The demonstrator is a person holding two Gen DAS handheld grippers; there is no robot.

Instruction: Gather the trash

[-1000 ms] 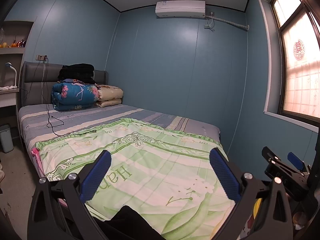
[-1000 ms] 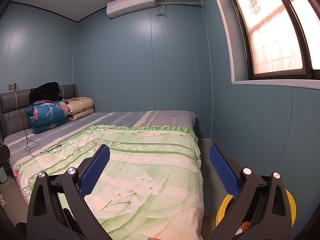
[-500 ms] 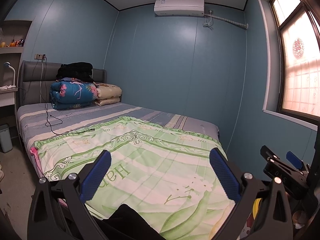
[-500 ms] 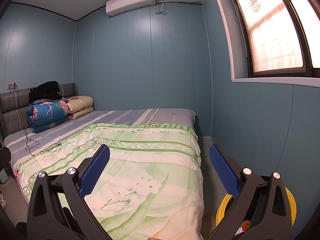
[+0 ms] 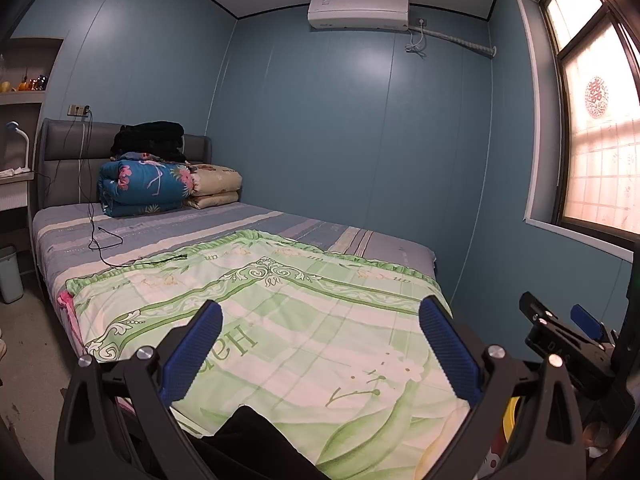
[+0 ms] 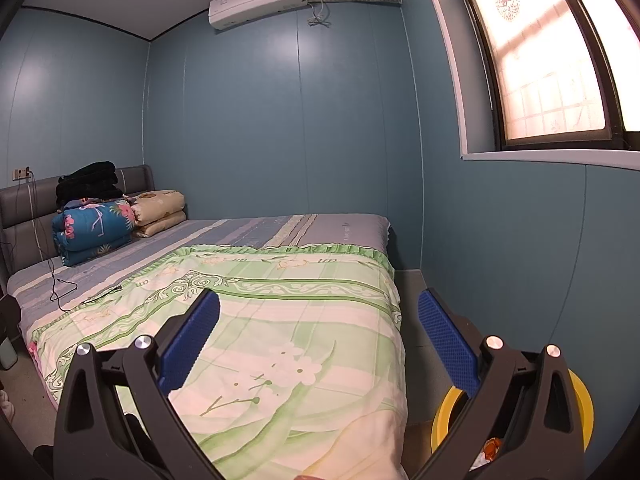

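My left gripper (image 5: 320,320) is open and empty, held above the foot of a bed with a green floral quilt (image 5: 280,320). My right gripper (image 6: 318,316) is open and empty over the bed's right corner; it also shows at the right edge of the left wrist view (image 5: 560,328). A yellow round bin (image 6: 580,404) stands on the floor between the bed and the wall, partly hidden behind my right finger. Small bits of trash (image 6: 490,446) show inside it.
Folded blankets (image 5: 144,188) and a black cable (image 5: 104,240) lie at the bed's head. A small pale bin (image 5: 10,274) stands on the floor at far left. A dark cloth (image 5: 256,444) lies at the near edge. A window (image 6: 548,52) is on the right wall.
Both views have shifted slightly; the grippers stay open and nothing was taken hold of.
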